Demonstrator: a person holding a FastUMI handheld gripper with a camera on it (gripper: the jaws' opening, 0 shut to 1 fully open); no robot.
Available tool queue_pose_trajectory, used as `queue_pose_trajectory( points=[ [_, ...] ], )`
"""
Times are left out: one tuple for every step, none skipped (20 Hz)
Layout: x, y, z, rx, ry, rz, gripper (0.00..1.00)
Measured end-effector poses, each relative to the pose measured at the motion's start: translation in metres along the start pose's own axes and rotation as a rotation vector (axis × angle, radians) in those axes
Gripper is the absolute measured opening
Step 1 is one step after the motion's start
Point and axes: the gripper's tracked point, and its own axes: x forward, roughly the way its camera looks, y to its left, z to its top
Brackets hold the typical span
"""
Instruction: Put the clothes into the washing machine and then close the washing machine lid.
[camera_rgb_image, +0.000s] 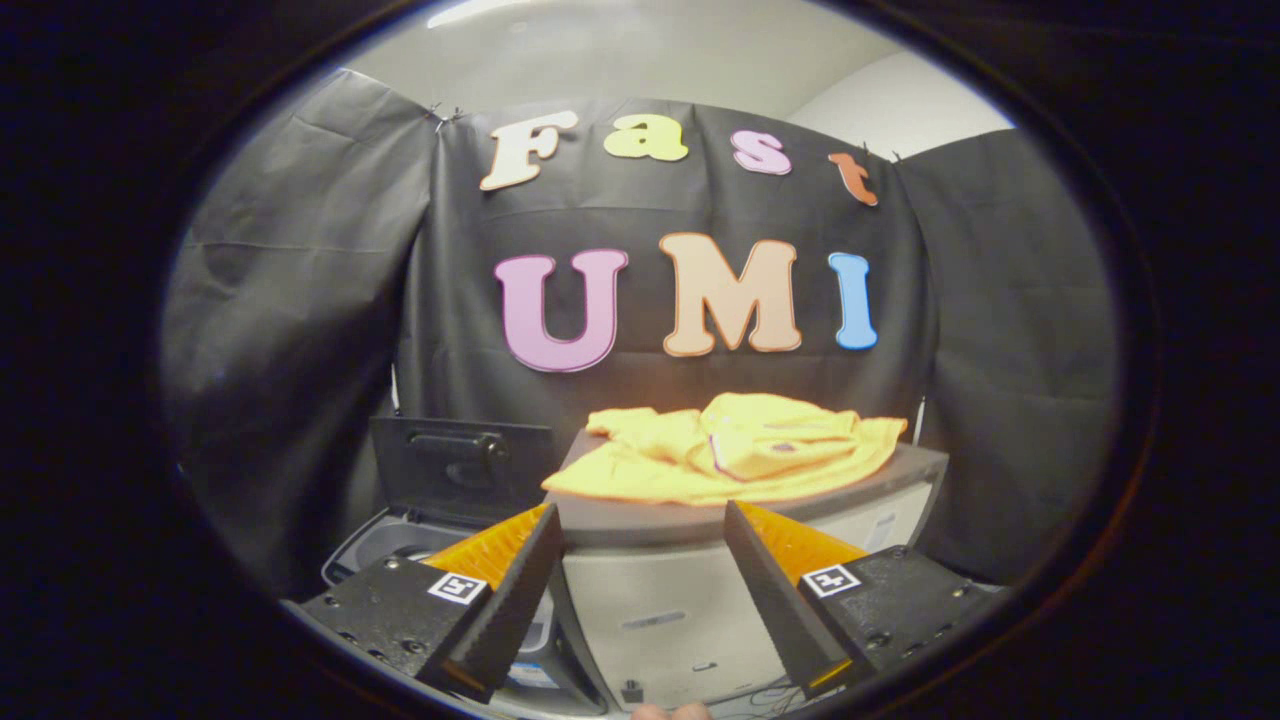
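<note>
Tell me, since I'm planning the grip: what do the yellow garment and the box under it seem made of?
Yellow garment: soft matte fabric, judging by folds and limp drape. Grey box: seemingly smooth rigid plastic, with flat faces and a dull sheen. Gripper open, short of both.

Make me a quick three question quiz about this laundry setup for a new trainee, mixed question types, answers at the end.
1. True or false: the gripper is shut on the yellow garment.
2. Where does the yellow garment lie?
A. inside the washing machine
B. on top of the grey cabinet
C. on the floor
3. Fill in: the washing machine lid stands ____.

Key
1. False: the fingers are spread apart, with the garment beyond them.
2. B
3. open, upright behind the tub, beside the cabinet.
</note>
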Motion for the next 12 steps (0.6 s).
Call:
queue_pose_trajectory(
  points=[
    [0.014, -0.006, 0.006, -0.012, 0.005, -0.012, 0.99],
    [0.025, -0.01, 0.01, -0.023, 0.014, -0.016, 0.99],
    [0.035, -0.014, 0.012, -0.037, 0.027, -0.025, 0.99],
    [0.046, -0.022, 0.014, -0.05, 0.04, -0.041, 0.99],
    [0.058, -0.027, 0.016, -0.052, 0.052, -0.049, 0.98],
    [0.072, -0.032, 0.02, -0.042, 0.056, -0.056, 0.98],
    [0.083, -0.034, 0.022, -0.032, 0.063, -0.053, 0.98],
    [0.093, -0.037, 0.024, -0.027, 0.074, -0.06, 0.98],
    [0.103, -0.045, 0.025, -0.024, 0.086, -0.075, 0.98],
    [0.115, -0.051, 0.024, -0.028, 0.111, -0.084, 0.98],
    [0.125, -0.059, 0.019, -0.032, 0.139, -0.102, 0.98],
    [0.135, -0.067, 0.015, -0.029, 0.175, -0.117, 0.99]
  ],
)
